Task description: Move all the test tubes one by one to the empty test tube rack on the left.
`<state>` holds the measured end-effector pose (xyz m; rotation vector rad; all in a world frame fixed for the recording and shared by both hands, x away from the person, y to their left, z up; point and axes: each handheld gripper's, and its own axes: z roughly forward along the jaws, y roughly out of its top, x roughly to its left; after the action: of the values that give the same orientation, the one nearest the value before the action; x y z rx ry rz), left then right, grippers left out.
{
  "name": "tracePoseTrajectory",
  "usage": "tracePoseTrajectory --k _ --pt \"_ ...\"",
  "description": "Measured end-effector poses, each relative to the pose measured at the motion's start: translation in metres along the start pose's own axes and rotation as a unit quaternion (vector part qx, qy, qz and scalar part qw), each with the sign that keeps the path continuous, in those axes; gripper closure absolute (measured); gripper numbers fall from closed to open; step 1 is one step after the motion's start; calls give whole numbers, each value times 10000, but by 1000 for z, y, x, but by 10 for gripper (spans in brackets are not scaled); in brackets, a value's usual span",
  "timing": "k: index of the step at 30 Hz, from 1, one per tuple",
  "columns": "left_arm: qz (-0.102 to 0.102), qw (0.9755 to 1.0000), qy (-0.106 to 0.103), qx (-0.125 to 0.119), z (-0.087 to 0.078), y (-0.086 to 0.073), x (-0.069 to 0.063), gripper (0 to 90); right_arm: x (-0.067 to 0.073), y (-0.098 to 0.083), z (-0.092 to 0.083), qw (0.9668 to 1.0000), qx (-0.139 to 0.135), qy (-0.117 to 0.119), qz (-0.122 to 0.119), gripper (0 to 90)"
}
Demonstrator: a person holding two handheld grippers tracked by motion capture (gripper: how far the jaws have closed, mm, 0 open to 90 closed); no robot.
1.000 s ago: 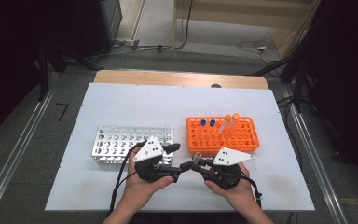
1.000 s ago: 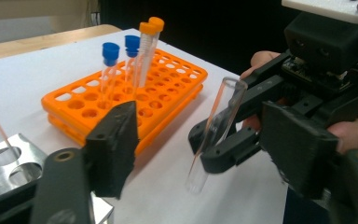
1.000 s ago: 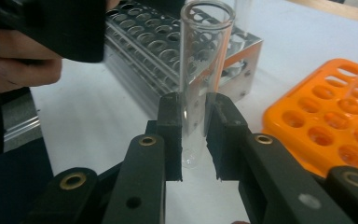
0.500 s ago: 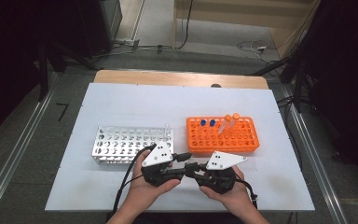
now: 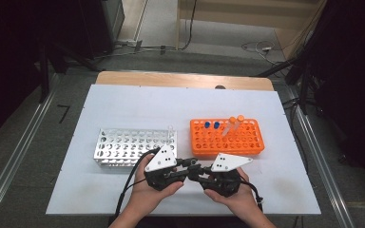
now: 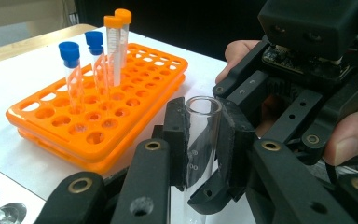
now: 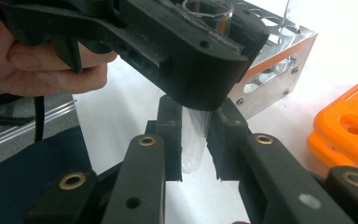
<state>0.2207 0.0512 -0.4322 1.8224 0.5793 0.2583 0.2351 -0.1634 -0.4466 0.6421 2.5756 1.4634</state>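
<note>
A clear, uncapped test tube (image 6: 200, 140) stands upright between the two grippers near the table's front edge. In the left gripper view my left gripper (image 6: 203, 154) is shut on its upper part, just below the open mouth. The right gripper view shows my right gripper (image 7: 195, 140) shut on the tube's (image 7: 195, 144) lower part, right under the left gripper's jaws. In the high view the left gripper (image 5: 188, 165) and right gripper (image 5: 197, 169) meet tip to tip. The tube itself is hidden there.
An orange rack (image 5: 247, 142) behind the right hand holds two blue-capped tubes (image 5: 211, 125) and two orange-capped tubes (image 5: 235, 121). A silver metal rack (image 5: 123, 147) lies behind the left hand, with one clear tube (image 5: 170, 131) at its far right corner.
The two grippers have drawn closer together and rolled a little, with their tips staying together in front of the racks. The racks have not moved.
</note>
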Motion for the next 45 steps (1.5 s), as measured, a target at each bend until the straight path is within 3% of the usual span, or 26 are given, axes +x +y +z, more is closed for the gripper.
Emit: tracePoseTrajectory --k 1,4,6,7,8,10,15,31,45 --pt "-13 10000 13 -19 0 0 0 762 0 0 0 10000 0 0 0 721" --pt "-64 10000 28 -68 -2 1 2 762 -1 -1 -1 9999 15 125 -25 549" --pt "-64 9999 51 -74 -4 1 4 762 -2 -1 -1 9999 -23 118 -24 505" --pt "-87 9999 69 -94 -5 1 5 762 -4 -1 -4 9999 -101 111 -7 421" --pt "-102 9999 86 -104 -6 1 6 762 -4 -1 -4 9999 -101 111 -7 421" --pt "-122 9998 131 -120 -8 1 8 762 -9 -3 -11 9998 -210 66 33 313" --pt "-164 9994 250 -146 -16 4 15 763 -19 -10 -22 9995 -262 -115 113 204" --pt "-295 9963 740 -329 -48 17 43 762 -49 -38 -69 9954 -438 -698 485 13" --pt "-368 9912 1196 -436 -56 27 71 762 -73 -68 -103 9903 -410 -1153 652 2"
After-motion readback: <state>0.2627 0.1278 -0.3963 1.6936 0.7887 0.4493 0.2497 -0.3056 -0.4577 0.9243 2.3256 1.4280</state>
